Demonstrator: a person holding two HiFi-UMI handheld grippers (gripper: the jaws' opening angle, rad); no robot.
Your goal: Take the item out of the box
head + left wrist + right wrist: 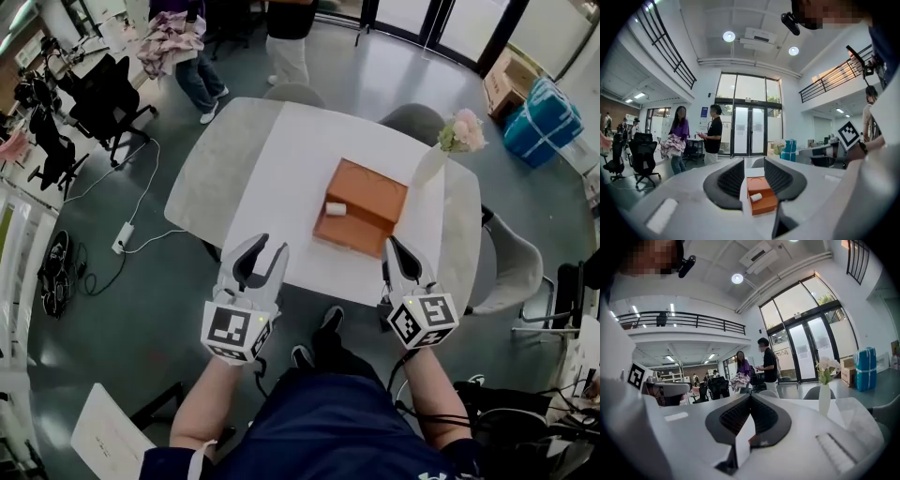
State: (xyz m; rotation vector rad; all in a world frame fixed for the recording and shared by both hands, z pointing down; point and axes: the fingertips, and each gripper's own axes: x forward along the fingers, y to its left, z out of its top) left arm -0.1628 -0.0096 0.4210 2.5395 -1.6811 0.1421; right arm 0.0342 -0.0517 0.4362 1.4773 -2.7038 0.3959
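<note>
An orange box (364,202) lies on the white table (281,178), right of its middle. A small white cylinder (336,209) rests at the box's left edge; in the left gripper view the same cylinder (756,197) and box (761,192) show between the jaws, farther off. My left gripper (267,248) hangs open over the table's near edge, left of the box and apart from it. My right gripper (394,247) is shut with nothing in it, just off the box's near right corner. In the right gripper view the right gripper (750,399) has its jaws meeting at the tips.
A white vase with pink flowers (442,150) stands close behind the box's right end. Grey chairs (416,118) ring the table, one at the right (511,267). Two people (290,37) stand beyond the far edge. Cables (131,230) run on the floor at left.
</note>
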